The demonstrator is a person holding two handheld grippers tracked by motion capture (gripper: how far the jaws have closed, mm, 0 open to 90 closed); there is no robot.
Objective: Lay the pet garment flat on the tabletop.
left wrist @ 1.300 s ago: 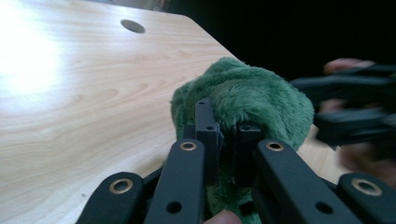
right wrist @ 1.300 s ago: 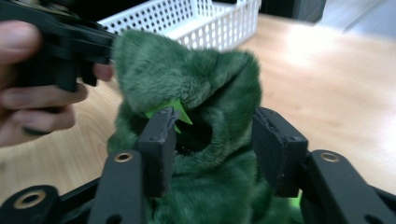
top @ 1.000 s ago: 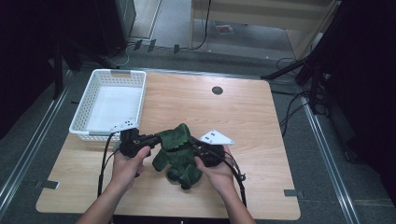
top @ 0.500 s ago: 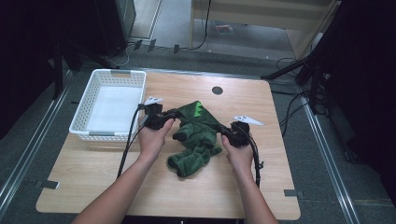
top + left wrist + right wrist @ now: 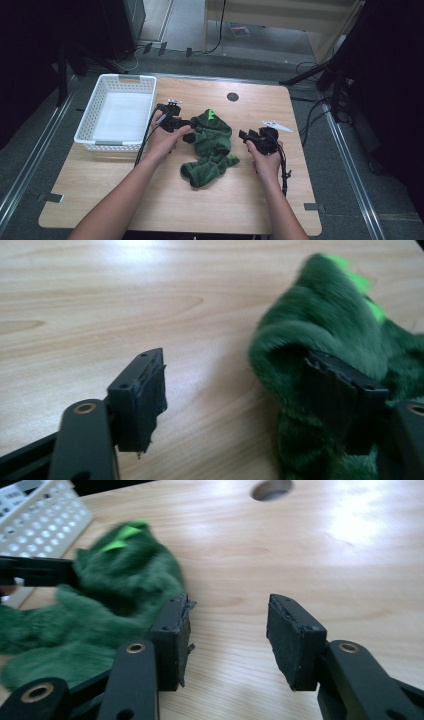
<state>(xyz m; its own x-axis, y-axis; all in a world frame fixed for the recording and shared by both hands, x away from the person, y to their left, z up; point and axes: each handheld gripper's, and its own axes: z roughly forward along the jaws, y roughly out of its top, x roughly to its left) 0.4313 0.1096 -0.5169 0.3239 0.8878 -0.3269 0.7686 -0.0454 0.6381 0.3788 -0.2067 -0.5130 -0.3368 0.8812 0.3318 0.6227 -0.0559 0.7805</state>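
In the high view, the green plush garment (image 5: 211,145) was seen mid-table, right of the white basket (image 5: 118,114), between the left gripper (image 5: 186,129) and the right gripper (image 5: 246,135).

In the left gripper view, the jaws had just been opening; plush (image 5: 340,340) touched one.

In the right gripper view, the jaws, just opened, were spread on nothing, plush (image 5: 100,595) at left.

Green plush garment (image 5: 210,145), crumpled, perhaps hooded, mid-table
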